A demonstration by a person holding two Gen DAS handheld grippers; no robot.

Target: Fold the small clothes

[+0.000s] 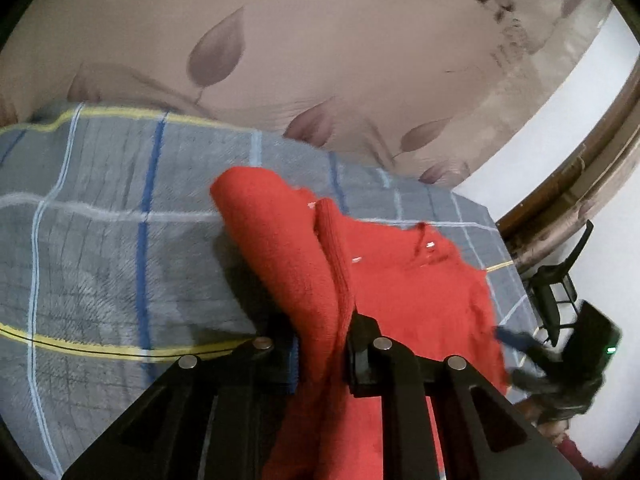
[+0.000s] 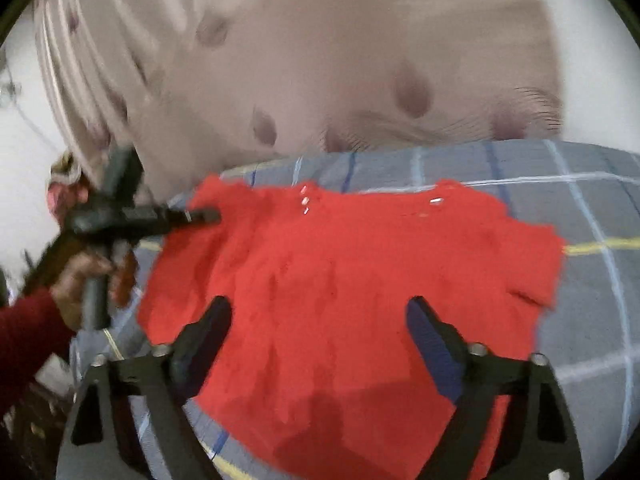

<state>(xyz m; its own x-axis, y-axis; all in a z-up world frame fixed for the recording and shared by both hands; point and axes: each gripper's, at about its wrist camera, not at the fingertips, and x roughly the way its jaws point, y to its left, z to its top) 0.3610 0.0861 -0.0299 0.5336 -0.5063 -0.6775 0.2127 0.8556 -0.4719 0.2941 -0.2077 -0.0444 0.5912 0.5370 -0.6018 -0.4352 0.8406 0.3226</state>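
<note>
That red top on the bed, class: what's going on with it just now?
A person is folding a small red knitted top on a grey checked blanket, using a handheld gripper in each hand. The left gripper is shut on one side of the top, lifting a fold of it. The right gripper is open above the top's lower part, gripping nothing. The rest of the top lies spread flat.

Black left gripper (image 1: 320,344) with silver screws (image 1: 383,343), dark red sleeve (image 2: 24,332)

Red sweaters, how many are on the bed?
1. The red sweater lies on the plaid blanket; the left gripper lifts one side. Others may be hidden.
</note>
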